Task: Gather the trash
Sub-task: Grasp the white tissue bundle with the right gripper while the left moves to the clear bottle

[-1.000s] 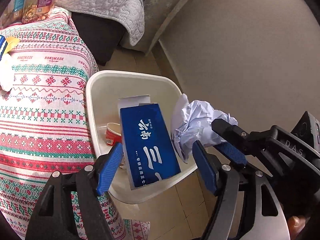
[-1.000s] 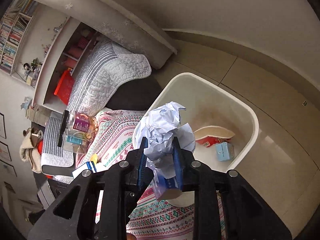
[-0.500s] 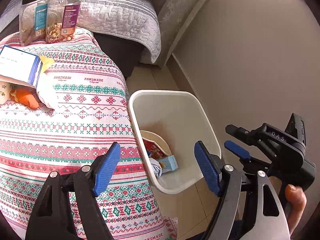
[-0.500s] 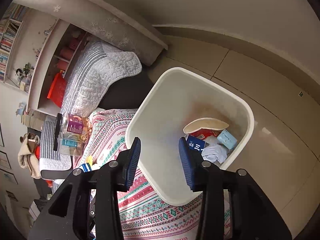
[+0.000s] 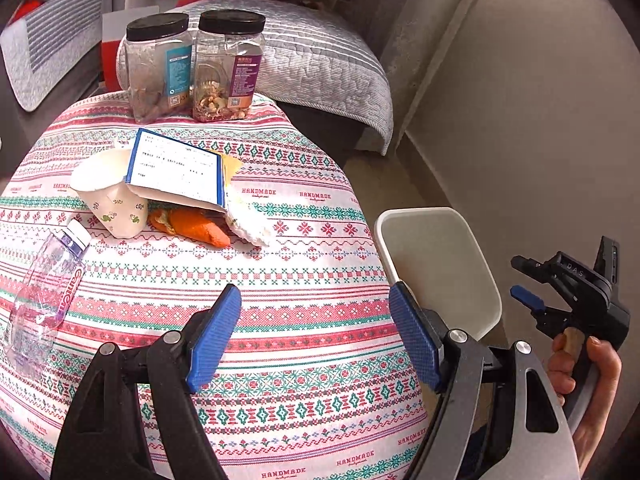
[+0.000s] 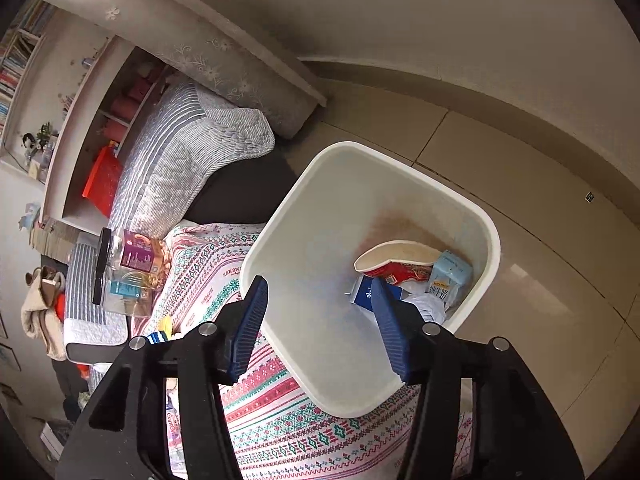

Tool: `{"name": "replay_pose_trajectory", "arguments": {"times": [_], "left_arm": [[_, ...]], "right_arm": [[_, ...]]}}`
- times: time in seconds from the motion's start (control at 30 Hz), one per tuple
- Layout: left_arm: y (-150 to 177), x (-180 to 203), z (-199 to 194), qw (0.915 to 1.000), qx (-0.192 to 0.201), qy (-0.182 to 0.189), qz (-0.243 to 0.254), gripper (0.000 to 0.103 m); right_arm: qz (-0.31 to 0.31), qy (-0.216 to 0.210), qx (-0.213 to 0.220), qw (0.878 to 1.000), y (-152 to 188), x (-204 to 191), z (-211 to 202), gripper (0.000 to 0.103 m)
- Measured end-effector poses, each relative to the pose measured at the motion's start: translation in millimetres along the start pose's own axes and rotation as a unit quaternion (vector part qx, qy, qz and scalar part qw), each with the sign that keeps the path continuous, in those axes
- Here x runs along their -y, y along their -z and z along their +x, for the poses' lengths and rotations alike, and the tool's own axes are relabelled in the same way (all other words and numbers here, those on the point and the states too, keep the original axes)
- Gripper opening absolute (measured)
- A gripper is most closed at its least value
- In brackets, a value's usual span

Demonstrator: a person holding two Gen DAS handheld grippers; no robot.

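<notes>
Trash sits at the bottom of the white plastic bin (image 6: 476,216): a blue carton (image 6: 362,292), a crumpled white paper ball (image 6: 430,306) and a pale blue pack (image 6: 450,276). Right gripper (image 6: 320,320) hangs over the bin, its jaws opening with nothing between them. Left gripper (image 5: 316,336) is wide apart and empty over the patterned red and green tablecloth (image 5: 304,248). Ahead of its fingers lie a white paper cup (image 5: 108,196), a blue-edged white box (image 5: 176,168) and a clear plastic bottle (image 5: 44,292).
</notes>
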State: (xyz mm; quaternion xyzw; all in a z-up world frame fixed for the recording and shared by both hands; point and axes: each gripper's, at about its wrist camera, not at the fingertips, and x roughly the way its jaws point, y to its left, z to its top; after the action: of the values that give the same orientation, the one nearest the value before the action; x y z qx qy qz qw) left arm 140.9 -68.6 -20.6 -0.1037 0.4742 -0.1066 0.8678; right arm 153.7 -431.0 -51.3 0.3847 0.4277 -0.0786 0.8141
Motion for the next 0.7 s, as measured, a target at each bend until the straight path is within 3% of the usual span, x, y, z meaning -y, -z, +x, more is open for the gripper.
{"name": "replay_pose_trajectory", "arguments": {"times": [0.1, 0.33, 0.43, 0.53, 0.6, 0.7], "left_arm": [[-19.1, -41.2, -20.3, 0.9985, 0.014, -0.049, -0.018, 0.075], [-37.8, -140.3, -63.5, 0.9884, 0.001, -0.15, -0.023, 0.085], [-22.6, -176.3, -60.9, 0.9854, -0.024, -0.161, -0.051, 0.087], [-6.3, -197.1, -40.6, 0.9803, -0.087, -0.168, -0.055, 0.087], [-0.5, -198.7, -29.7, 0.9778, -0.114, -0.172, -0.035, 0.086], [0.4, -197.6, -22.7, 0.9764, -0.121, -0.178, 0.004, 0.087]], "right_arm": [[-0.023, 0.014, 0.004, 1.0, 2.1, -8.7, 0.9, 0.07], [-0.095, 0.051, 0.011, 0.994, 12.2, -36.9, 7.2, 0.078], [-0.138, 0.067, 0.011, 0.988, 22.4, -56.6, 14.8, 0.079], [-0.197, 0.079, 0.004, 0.977, 39.2, -81.8, 27.2, 0.079], [-0.237, 0.083, -0.006, 0.968, 52.8, -99.3, 37.5, 0.079], [-0.292, 0.079, -0.028, 0.953, 72.8, -125.6, 56.5, 0.079]]}}
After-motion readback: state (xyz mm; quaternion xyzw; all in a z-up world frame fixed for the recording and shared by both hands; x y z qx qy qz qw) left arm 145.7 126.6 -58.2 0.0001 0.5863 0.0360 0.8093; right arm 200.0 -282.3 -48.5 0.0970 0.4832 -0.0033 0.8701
